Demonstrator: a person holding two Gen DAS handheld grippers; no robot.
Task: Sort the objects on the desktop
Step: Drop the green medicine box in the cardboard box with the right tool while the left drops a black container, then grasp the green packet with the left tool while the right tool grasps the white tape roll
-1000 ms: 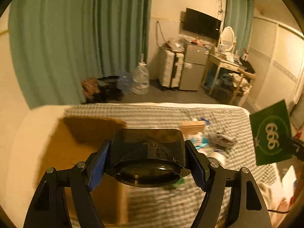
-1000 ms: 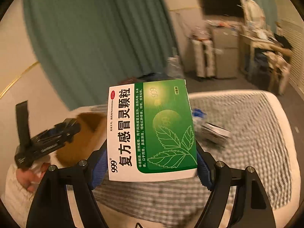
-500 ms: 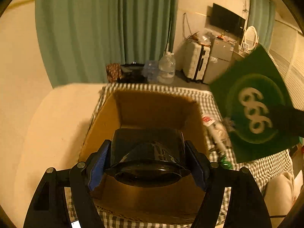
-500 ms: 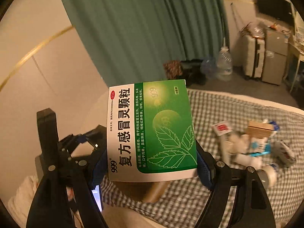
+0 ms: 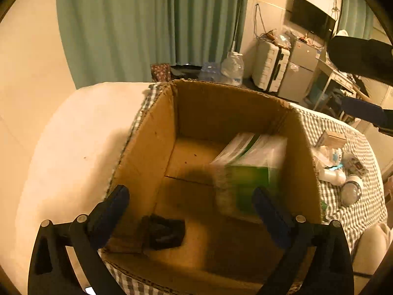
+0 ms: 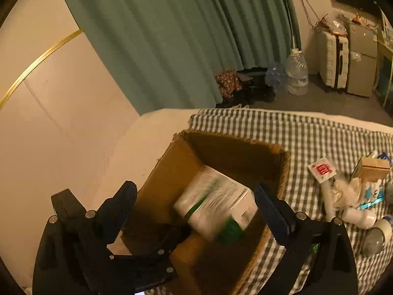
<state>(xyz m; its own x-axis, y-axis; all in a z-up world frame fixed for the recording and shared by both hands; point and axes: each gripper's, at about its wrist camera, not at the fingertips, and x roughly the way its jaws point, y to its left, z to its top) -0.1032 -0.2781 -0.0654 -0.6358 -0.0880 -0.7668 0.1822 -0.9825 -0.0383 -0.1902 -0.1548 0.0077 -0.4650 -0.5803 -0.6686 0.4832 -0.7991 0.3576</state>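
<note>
Below your right gripper [image 6: 196, 211], the medicine box [image 6: 216, 204] tilts lengthwise inside the carton [image 6: 235, 152]; both your grippers gape wide, left gripper [image 5: 191, 204] empty too.

Cardboard box [image 5: 157, 137] sits on the checked cloth [image 6: 307, 132]. Inside it: medicine box [image 5: 248, 162] at right, black container [image 5: 163, 231] near-left. Loose clutter [image 6: 353, 196] lies right of box.

A lived-in bedroom was shown: a bed [image 6: 307, 132] was covered by a checked sheet, green curtains [image 6: 172, 39] were hung to the floor, and a suitcase [image 6: 332, 64], small fridge [image 5: 298, 71] and wall-mounted television [image 5: 310, 22] were seen beyond.
</note>
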